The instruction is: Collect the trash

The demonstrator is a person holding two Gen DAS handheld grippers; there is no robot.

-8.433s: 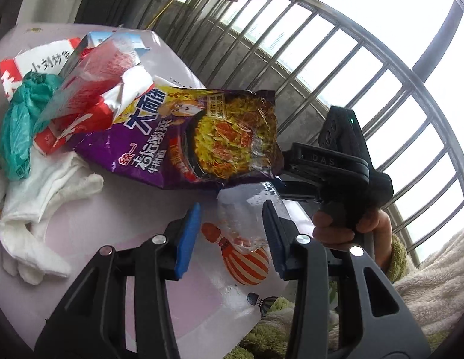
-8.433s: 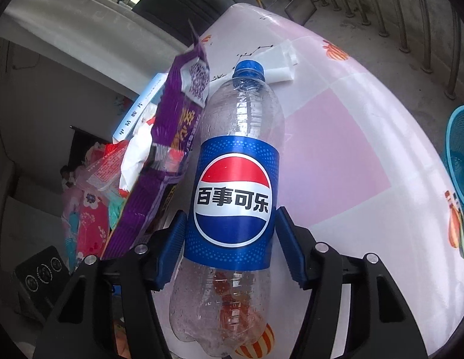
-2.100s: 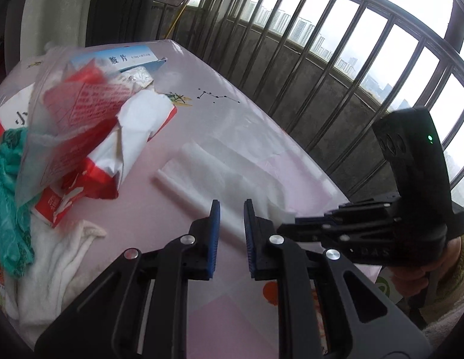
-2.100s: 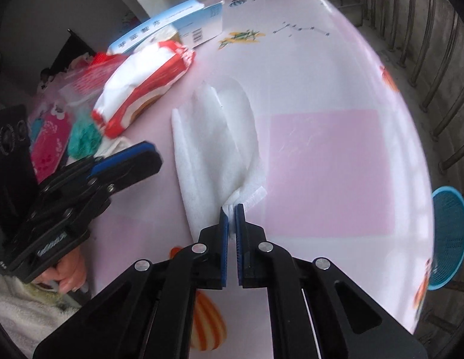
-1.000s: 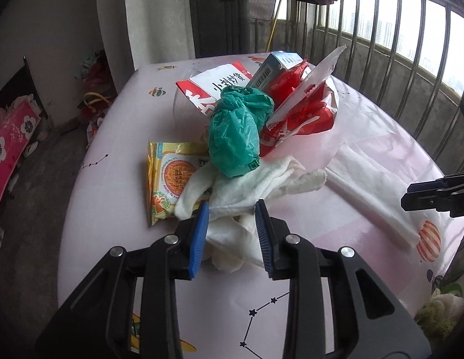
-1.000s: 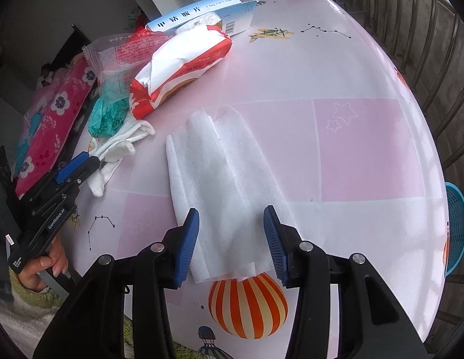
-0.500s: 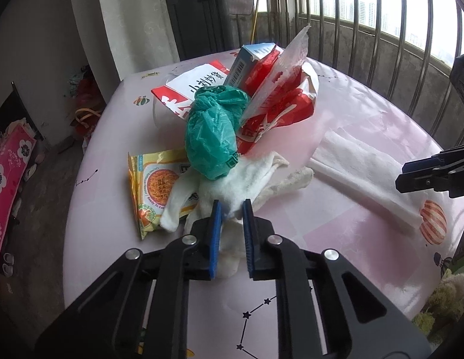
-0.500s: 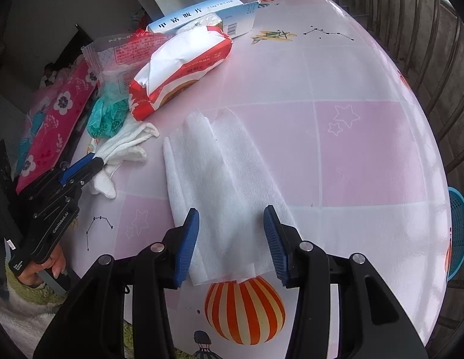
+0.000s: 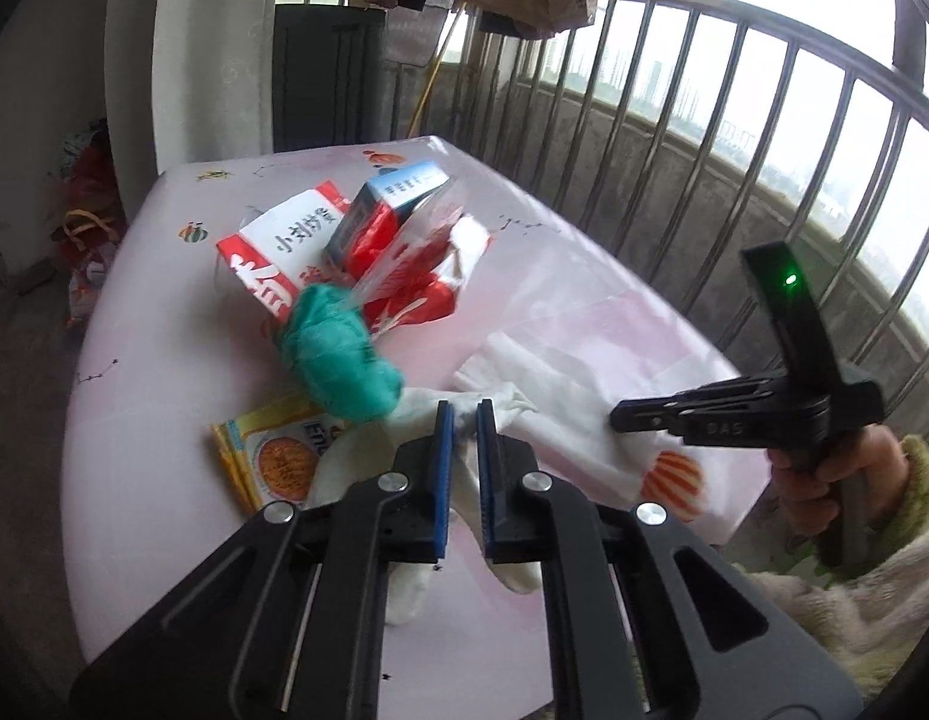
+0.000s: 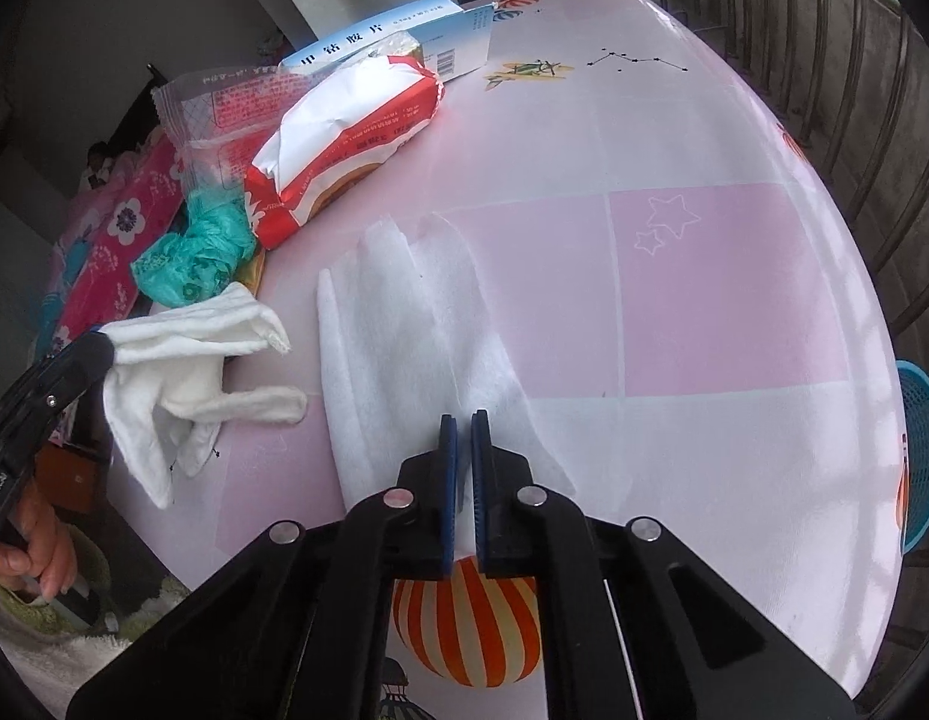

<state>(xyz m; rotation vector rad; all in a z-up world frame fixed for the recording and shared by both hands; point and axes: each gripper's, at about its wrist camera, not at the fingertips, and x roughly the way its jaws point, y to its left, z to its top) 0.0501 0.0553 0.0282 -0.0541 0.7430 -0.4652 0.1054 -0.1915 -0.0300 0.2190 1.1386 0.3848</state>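
both grippers clamp down on white trash at the pink table

the left gripper (image 9: pixel 461 420), whose jaws stood apart around the white cloth (image 10: pixel 188 360) a second ago, has closed on it and risen; the cloth now hangs from its tips, lifted off the table (image 10: pixel 704 300), with loose ends trailing near the edge. just beyond lie the green plastic bag (image 9: pixel 338 360) and the yellow noodle packet (image 9: pixel 272 456), with the red-and-white wrapper (image 10: pixel 344 138) and blue-and-white box (image 10: pixel 404 30) behind, all unmoved. the left gripper tilts downward, held at the table's near side by a hand (image 10: pixel 26 540) in a fuzzy sleeve.

the right gripper (image 10: pixel 463 420), open over the white tissue sheet (image 10: pixel 404 324) half a second ago, has just snapped closed; its blue pads pinch the sheet's near end, the rest lying flat on the table. it points steeply down. a blue basket (image 10: pixel 920 456) sits past the table's right edge.
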